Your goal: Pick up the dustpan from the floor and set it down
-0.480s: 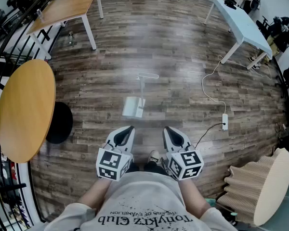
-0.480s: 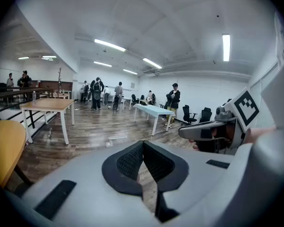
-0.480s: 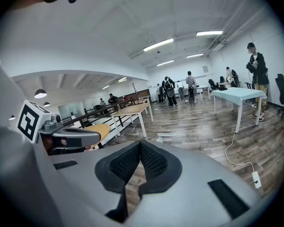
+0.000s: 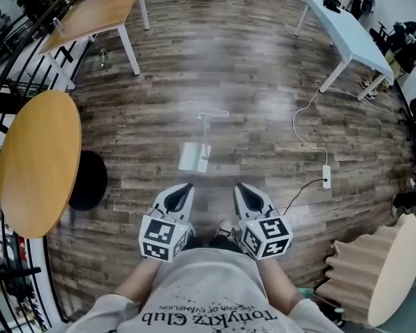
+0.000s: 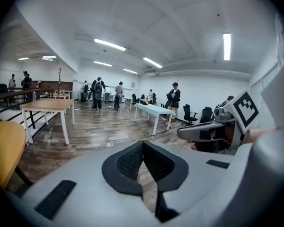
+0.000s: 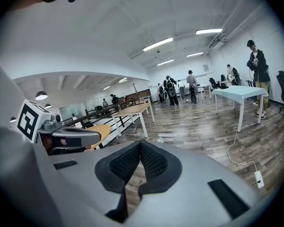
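Your left hand-held gripper (image 4: 185, 187) and right hand-held gripper (image 4: 240, 187) both have their jaws pressed together, pinching nothing. The dustpan (image 4: 194, 157) rests on the floor (image 4: 256, 82) at your 12 o'clock, apart from both.

From the left gripper (image 4: 188, 186) and right gripper (image 4: 239, 186), bare dark wood-plank floor (image 4: 249, 82) runs straight to the white long-handled dustpan (image 4: 194, 156), with open planks all round it. On the left, a round yellow wooden surface (image 4: 38, 161) on a black round foot (image 4: 89, 179) crowds that side, with black railing (image 4: 0, 68) behind. On the right, a white cable with a power strip (image 4: 324, 175) lies across the floor, and a beige pleated screen (image 4: 357, 272) stands near. A rectangular wooden surface on white legs (image 4: 97, 12) and a pale blue surface (image 4: 350, 37) stand far off.
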Demonstrator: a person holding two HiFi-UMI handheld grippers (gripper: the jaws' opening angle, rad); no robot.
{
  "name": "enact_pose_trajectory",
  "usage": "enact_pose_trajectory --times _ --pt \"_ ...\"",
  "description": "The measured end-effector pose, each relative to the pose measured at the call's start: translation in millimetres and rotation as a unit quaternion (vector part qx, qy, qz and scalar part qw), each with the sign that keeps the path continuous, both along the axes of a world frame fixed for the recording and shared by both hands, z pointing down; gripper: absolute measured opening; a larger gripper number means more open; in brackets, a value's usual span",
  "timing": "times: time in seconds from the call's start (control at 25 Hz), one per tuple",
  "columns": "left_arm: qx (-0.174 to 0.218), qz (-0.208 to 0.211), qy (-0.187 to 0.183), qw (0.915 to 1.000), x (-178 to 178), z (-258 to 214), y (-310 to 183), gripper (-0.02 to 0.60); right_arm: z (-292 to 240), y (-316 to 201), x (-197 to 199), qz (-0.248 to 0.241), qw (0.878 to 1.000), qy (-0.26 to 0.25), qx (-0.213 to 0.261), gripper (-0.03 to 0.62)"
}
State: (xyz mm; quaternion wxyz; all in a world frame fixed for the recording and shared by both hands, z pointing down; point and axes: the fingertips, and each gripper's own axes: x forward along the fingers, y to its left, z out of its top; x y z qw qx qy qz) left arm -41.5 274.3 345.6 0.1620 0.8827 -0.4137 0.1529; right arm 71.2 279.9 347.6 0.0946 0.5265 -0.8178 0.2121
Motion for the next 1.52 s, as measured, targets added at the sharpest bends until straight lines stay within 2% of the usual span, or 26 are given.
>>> enact_pose_trajectory --times 0.2,0.4,0.92,1.2,1.52 --pt "-0.001 0.004 0.003 1.0 -1 1 -2 0.023 3 -2 -1 0.006 1.0 0.003 -0.002 0.025" --pt "-0.003 0.005 0.006 1.0 -9 3 -3 0.023 0 -6 5 0.043 0.999 -0.006 0.01 0.026" --pt "0.001 0.036 0.006 0.9993 -48 4 -9 0.023 -2 -5 -9 0.093 0.995 0.018 0.01 0.026" --pt "-0.008 0.036 0.013 0.9992 -51 12 -22 0.023 9 -18 -15 0.086 0.996 0.016 -0.004 0.025" --pt "-0.003 0.012 0.009 0.9999 -36 15 -85 0.023 22 -90 0 0.053 0.998 0.006 -0.013 0.025"
